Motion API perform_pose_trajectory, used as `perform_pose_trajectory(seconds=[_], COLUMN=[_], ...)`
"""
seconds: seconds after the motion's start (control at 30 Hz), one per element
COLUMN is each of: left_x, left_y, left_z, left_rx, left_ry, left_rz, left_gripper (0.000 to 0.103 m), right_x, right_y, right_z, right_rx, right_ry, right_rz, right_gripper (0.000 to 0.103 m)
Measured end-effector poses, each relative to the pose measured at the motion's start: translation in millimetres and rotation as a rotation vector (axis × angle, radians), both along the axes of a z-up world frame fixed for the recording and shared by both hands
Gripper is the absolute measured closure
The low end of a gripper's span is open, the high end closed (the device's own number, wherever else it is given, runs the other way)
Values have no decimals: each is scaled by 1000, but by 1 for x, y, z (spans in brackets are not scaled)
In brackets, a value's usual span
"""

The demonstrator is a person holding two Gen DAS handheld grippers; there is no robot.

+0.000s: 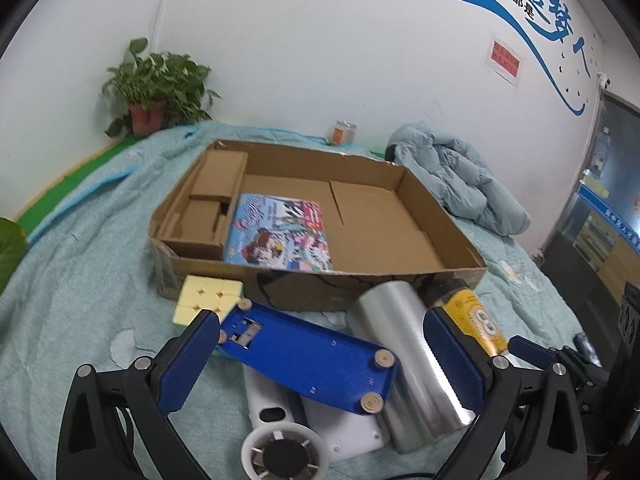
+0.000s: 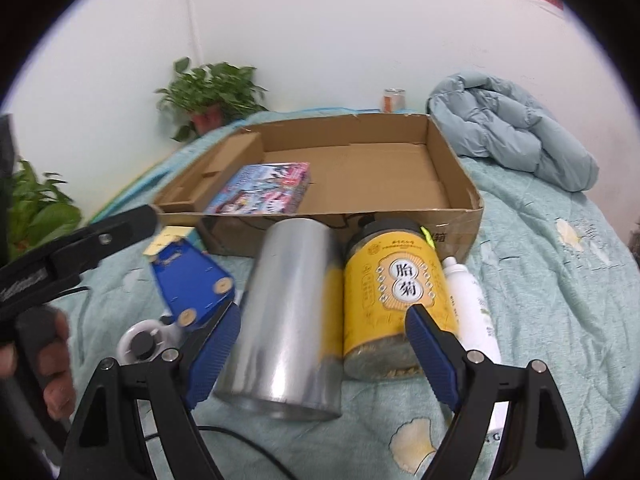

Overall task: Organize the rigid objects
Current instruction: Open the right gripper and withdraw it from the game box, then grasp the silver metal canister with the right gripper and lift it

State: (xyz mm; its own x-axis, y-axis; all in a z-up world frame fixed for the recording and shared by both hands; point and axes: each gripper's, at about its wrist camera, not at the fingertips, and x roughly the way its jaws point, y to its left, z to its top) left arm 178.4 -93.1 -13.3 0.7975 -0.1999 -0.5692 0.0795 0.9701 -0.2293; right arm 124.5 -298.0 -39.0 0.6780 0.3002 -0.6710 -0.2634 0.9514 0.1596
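A shallow cardboard box lies on the bed and holds a colourful picture box. In front of it lie a yellow cube, a blue flat device, a white handheld fan, a silver can, a yellow-label jar and a white bottle. My left gripper is open over the blue device and silver can. My right gripper is open around the silver can and jar.
A teal blanket covers the bed. A folded light-blue jacket lies at the back right. A potted plant and a small can stand by the wall.
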Motion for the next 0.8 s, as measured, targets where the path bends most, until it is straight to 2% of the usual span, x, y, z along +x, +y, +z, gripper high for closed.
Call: perform_pose_trajectory(seconds=[0.23,0.33,0.5,0.53,0.63,0.8], left_x=[22,34,59,64,82,105], left_y=[-5,-15,-31,-33,-44,-55], left_z=[-11,-18,-32,-34,-38,-43], left_rx=[-120,-165,-222,-233,-238,-194], left_ry=[140,199,292,302,331,373], left_rz=[-140,-215,-277,-292,-319,-340], left_gripper=[1,1,1,2,2,2], right_x=[-1,5,9,10,8,-12], right_y=[-6,1,7,7,3,7], right_z=[-5,-8,-17,-21,-30,-27], right_rx=[139,125,117,100,141,83], right_ry=[114,153,239,254,296,271], right_rz=[104,129,98,80,66,55], right_gripper=[19,20,25,29,32,32])
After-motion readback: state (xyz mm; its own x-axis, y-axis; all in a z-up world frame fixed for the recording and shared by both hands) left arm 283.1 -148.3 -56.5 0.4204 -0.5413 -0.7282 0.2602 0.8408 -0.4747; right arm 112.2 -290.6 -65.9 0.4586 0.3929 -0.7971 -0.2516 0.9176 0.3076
